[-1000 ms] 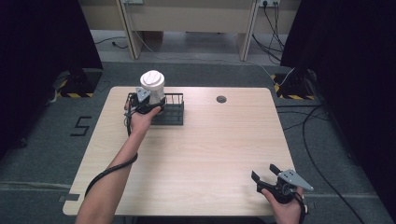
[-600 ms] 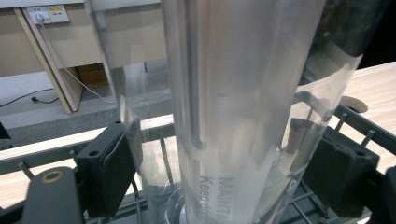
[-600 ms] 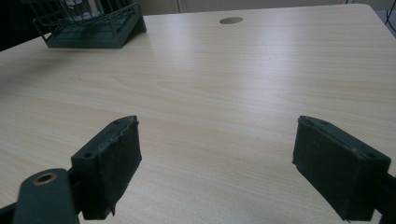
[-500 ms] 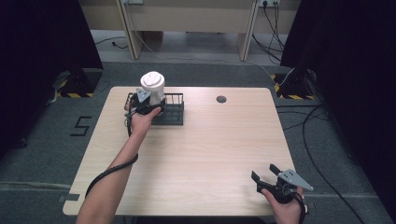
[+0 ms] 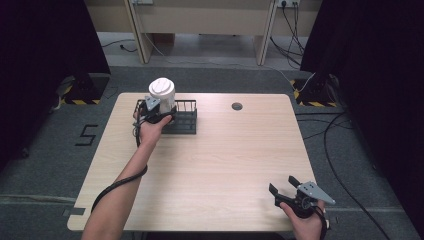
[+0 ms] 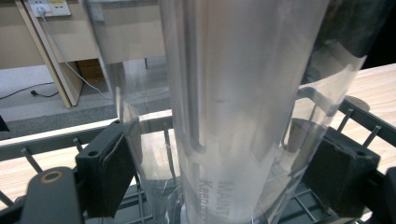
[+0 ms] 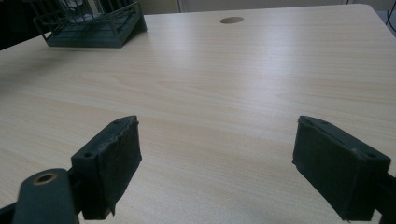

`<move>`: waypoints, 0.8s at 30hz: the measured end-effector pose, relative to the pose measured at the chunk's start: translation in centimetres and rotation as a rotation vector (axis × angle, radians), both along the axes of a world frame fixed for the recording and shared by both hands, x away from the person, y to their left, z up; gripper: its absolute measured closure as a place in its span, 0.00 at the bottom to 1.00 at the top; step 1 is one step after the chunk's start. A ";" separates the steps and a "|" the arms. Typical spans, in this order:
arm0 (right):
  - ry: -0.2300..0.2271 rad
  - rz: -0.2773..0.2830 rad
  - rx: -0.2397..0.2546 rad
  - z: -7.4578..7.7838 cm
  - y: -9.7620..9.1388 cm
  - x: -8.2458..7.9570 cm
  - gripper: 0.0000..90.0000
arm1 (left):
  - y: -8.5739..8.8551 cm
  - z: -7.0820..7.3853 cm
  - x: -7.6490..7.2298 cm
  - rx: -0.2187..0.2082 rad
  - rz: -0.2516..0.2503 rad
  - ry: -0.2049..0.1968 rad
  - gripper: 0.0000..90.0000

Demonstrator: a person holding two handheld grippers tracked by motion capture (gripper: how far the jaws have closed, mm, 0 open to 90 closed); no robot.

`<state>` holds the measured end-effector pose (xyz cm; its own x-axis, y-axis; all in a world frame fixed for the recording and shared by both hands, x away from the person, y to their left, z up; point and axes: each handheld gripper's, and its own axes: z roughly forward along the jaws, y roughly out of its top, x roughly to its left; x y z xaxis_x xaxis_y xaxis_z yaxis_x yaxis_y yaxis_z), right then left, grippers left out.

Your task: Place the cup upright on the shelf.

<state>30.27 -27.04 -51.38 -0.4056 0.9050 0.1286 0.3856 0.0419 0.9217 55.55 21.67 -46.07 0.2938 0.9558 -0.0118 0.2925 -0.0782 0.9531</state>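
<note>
Cup (image 5: 162, 93) with white lid sits upright in the wire rack (image 5: 184, 119), far-left tabletop (image 5: 220, 160) — my left claw (image 5: 156, 116) clamps it, release left; right claw (image 5: 289, 190) idles wide, near-right edge.

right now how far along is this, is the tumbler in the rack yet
Done: the clear plastic tumbler with a white lid stands upright inside the black wire rack. In hand: the left claw flanks it, contact unclear. Left: pulling away. The right claw hangs open above the wooden table.
</note>
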 end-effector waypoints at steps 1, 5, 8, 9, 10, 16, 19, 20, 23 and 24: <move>0.000 0.000 0.000 0.0 0.0 0.0 0.18 | 0.0 0.0 0.0 0.000 -0.001 0.000 0.19; 0.001 0.002 0.000 0.0 0.0 0.0 0.17 | 0.1 0.0 -0.1 0.004 -0.004 -0.001 0.19; 0.000 0.002 -0.001 0.0 0.0 0.0 0.17 | 0.1 -0.1 -0.3 0.012 -0.004 0.000 0.18; 0.002 0.001 0.001 0.0 0.0 0.0 0.17 | 0.1 -0.1 -0.3 0.013 -0.002 0.001 0.17; 0.000 0.003 -0.001 0.0 0.0 0.0 0.17 | 0.2 -0.1 -0.4 0.013 -0.003 0.001 0.16; 0.000 0.003 0.000 0.0 0.0 0.0 0.18 | 0.4 0.2 -0.9 0.006 -0.008 -0.011 0.16; 0.000 0.004 -0.002 0.0 0.0 0.0 0.17 | 0.4 0.4 -1.3 0.001 -0.014 -0.021 0.16; 0.000 0.005 -0.002 0.0 0.0 0.0 0.18 | 0.5 0.4 -1.5 0.001 -0.015 -0.023 0.16; 0.000 0.002 0.001 0.0 0.1 0.0 0.18 | 0.7 0.4 -1.8 0.006 -0.008 -0.026 0.16; 0.001 0.001 0.002 0.0 0.1 0.0 0.17 | 0.8 0.4 -2.0 0.006 -0.009 -0.028 0.16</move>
